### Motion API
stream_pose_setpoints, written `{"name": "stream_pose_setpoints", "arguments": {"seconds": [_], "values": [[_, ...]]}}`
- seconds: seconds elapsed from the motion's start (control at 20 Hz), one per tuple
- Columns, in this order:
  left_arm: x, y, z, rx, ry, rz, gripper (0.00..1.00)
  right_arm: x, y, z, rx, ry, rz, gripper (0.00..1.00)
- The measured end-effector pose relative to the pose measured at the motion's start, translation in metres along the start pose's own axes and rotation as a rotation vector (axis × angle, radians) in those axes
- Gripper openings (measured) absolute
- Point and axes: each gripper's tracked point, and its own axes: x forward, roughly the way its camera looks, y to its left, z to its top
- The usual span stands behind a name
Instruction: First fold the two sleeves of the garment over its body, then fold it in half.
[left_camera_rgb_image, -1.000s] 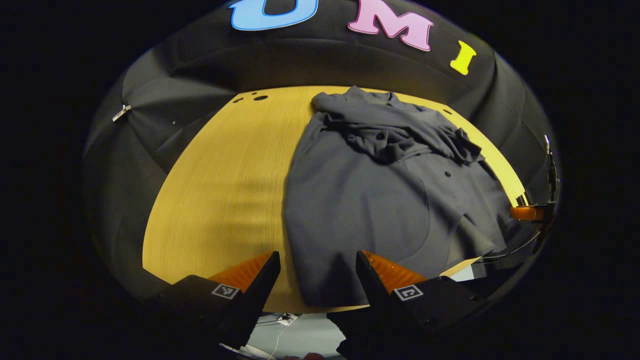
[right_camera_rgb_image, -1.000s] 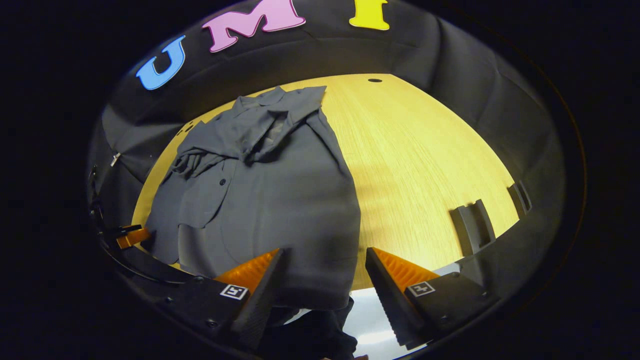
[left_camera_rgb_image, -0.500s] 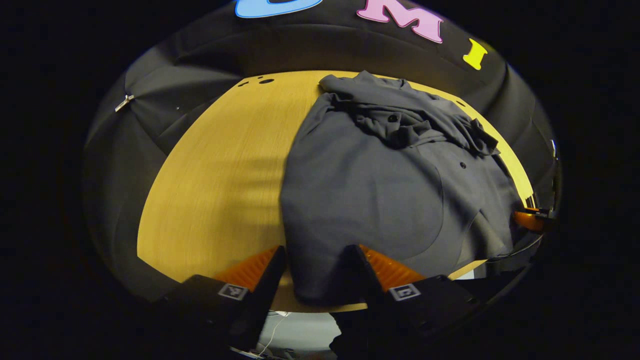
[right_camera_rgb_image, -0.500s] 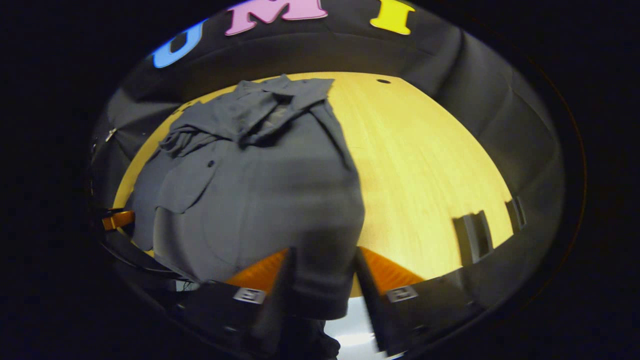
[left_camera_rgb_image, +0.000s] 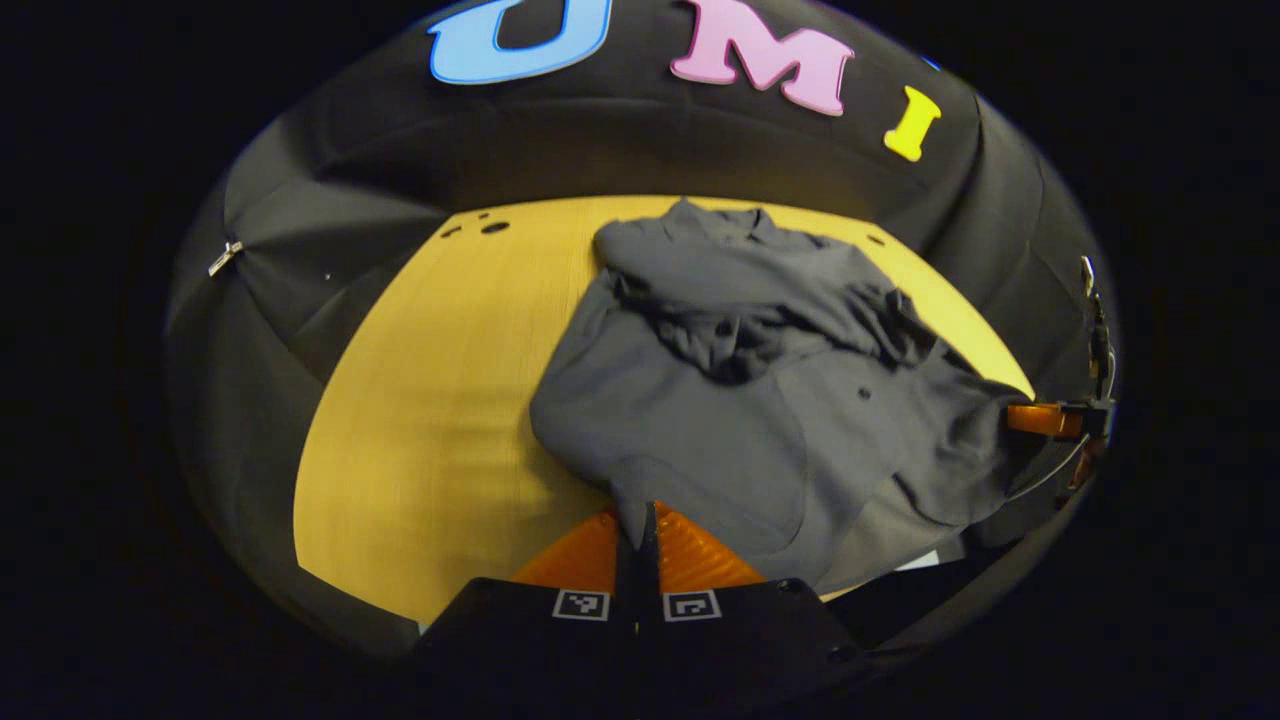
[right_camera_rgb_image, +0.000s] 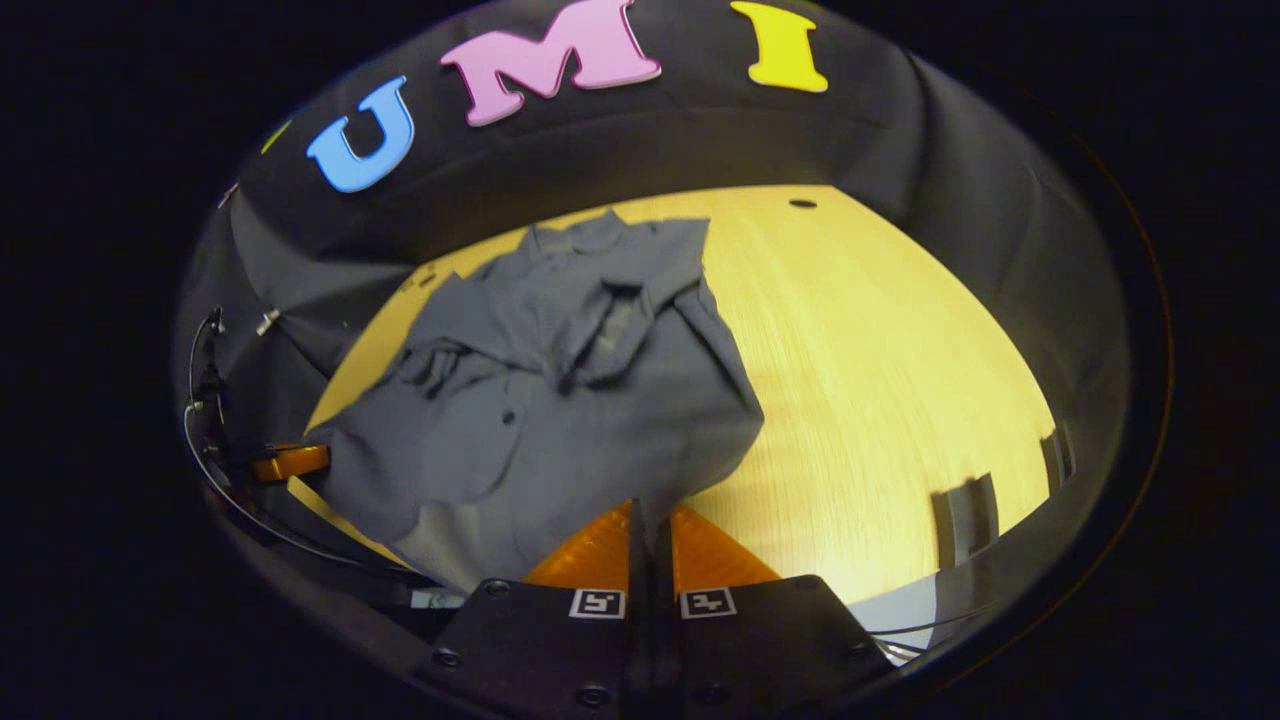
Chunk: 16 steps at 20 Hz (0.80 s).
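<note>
Both grippers (left_camera_rgb_image: 637, 520) (right_camera_rgb_image: 651, 520) pinching garment (left_camera_rgb_image: 740, 400) hem

Dark grey garment (left_camera_rgb_image: 700, 400), yellow wood-grain table (left_camera_rgb_image: 440, 400)

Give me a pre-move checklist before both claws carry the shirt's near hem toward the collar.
1. Left claw shut on the shirt hem: ok.
2. Right claw shut on the hem: ok.
3. Sleeves folded over the body: ok, though bunched near the collar.
4. Hem lifted off the table: ok, the near edge is raised in both views.
5. Bare table beyond and beside the shirt: ok.
6. Each claw holds one layer, not several: cannot tell.
</note>
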Motion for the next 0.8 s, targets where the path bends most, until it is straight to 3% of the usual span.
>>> {"name": "stream_pose_setpoints", "arguments": {"seconds": [0.35, 0.8], "values": [[-0.023, -0.003, 0.124, -0.064, -0.206, -0.013, 0.05, -0.007, 0.021, 0.137, 0.016, -0.24, 0.076, 0.05], [-0.004, 0.024, 0.222, -0.164, -0.356, 0.034, 0.05, 0.022, 0.002, 0.246, -0.003, -0.4, 0.067, 0.05]]}}
